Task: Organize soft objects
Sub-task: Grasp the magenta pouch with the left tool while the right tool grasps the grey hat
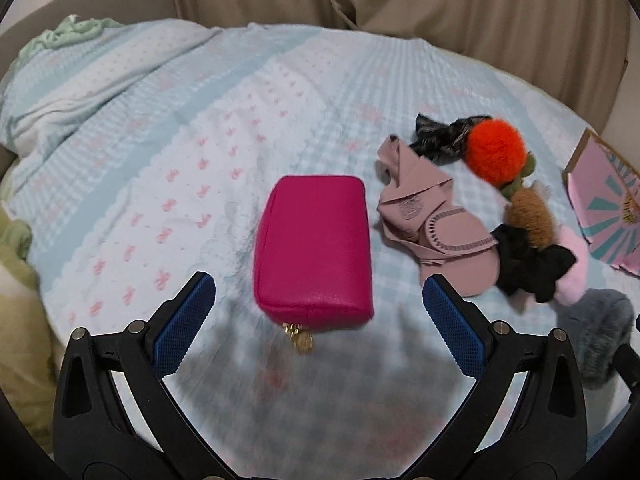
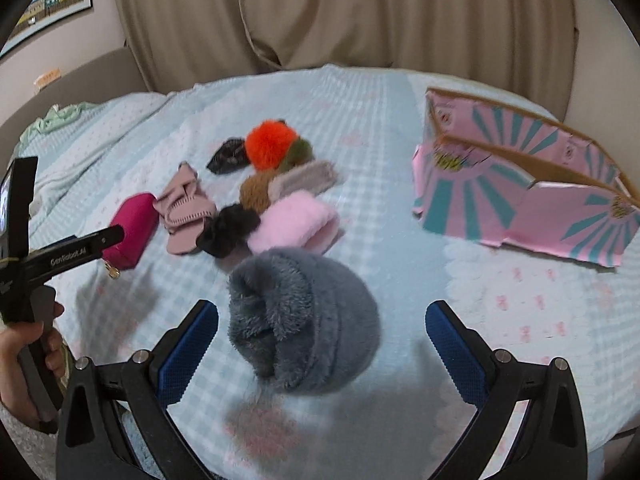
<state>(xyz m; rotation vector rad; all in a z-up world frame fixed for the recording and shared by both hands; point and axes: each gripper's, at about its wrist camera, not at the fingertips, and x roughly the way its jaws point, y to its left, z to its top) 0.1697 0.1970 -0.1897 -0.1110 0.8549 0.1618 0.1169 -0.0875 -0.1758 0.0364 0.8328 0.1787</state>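
Observation:
A magenta zip pouch [image 1: 314, 246] lies on the bed just ahead of my open, empty left gripper [image 1: 319, 294]; it also shows in the right wrist view [image 2: 130, 228]. A grey fluffy hat [image 2: 304, 320] lies between the jaws of my open right gripper [image 2: 322, 322], untouched. Behind it sits a pile: pink fluffy item [image 2: 294, 222], black scrunchie [image 2: 230, 228], dusty-pink cloth [image 2: 184, 210], brown fluffy piece [image 2: 256, 190], orange pompom [image 2: 270, 144] and a dark patterned scrunchie [image 2: 226, 154]. A pink and teal cardboard box [image 2: 520, 184] stands open at the right.
Everything lies on a light blue checked bedspread [image 1: 224, 128]. Beige curtains [image 2: 320, 12] hang behind the bed. A green ruffled pillow edge [image 1: 76, 32] is at the far left. The left gripper's handle and a hand [image 2: 28, 344] show at the left of the right wrist view.

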